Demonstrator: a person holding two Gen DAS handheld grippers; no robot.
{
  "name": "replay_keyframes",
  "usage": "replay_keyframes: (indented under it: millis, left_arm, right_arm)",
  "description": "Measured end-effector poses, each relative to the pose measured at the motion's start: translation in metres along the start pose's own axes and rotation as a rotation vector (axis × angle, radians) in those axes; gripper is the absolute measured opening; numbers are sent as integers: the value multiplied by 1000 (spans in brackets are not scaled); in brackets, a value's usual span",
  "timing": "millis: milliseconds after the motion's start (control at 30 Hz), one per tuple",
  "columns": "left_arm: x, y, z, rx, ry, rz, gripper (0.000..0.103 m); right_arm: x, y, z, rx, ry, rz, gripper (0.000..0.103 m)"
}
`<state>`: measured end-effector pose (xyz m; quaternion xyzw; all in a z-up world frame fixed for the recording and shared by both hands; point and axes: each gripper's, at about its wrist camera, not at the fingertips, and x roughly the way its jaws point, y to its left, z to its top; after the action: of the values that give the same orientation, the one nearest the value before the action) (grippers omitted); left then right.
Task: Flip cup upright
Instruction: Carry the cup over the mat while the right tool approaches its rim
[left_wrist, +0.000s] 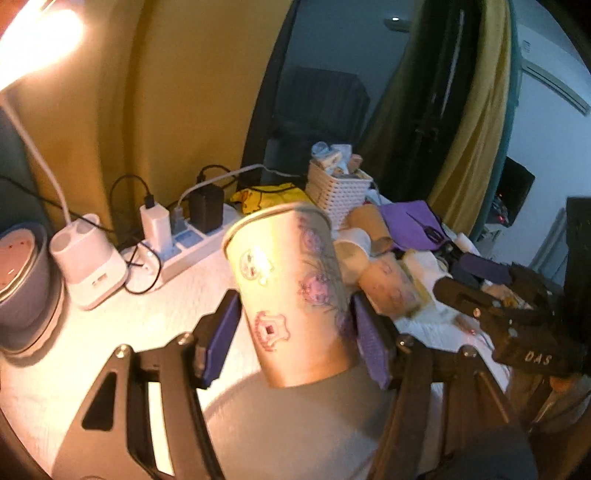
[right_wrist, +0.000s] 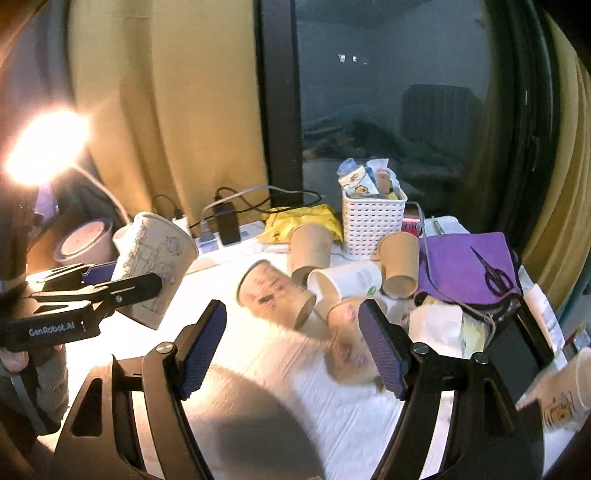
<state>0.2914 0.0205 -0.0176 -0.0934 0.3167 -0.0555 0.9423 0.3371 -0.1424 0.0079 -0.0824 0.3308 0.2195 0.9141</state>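
My left gripper (left_wrist: 295, 332) is shut on a printed paper cup (left_wrist: 288, 288), held nearly upright, mouth up and tilted a little, above the white table. The same cup (right_wrist: 155, 266) and left gripper (right_wrist: 125, 284) show at the left of the right wrist view. My right gripper (right_wrist: 295, 347) is open and empty above the table. Several other cups lie on their sides ahead of it: a printed cup (right_wrist: 273, 291), another printed cup (right_wrist: 347, 343) by its right finger, a white cup (right_wrist: 343, 284) and two brown cups (right_wrist: 310, 247) (right_wrist: 400, 262).
A white basket (right_wrist: 369, 229) stands at the back, a power strip (left_wrist: 184, 247) with chargers and cables beside it. A lit lamp (right_wrist: 44, 147) and its base (left_wrist: 88, 266) are at left, with a bowl (left_wrist: 22, 277). Purple cloth (right_wrist: 465, 266) with scissors lies right.
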Motion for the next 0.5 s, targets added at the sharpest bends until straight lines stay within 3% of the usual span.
replay_keyframes:
  millis: [167,500]
  left_arm:
    - [-28,-15,-27,53,-26,21,62]
    - [-69,-32,-104,75,-1,22,62]
  right_arm:
    - [-25,15,-16,-11,1,26,77]
    - [-59,41,-62,-26,56,95,77]
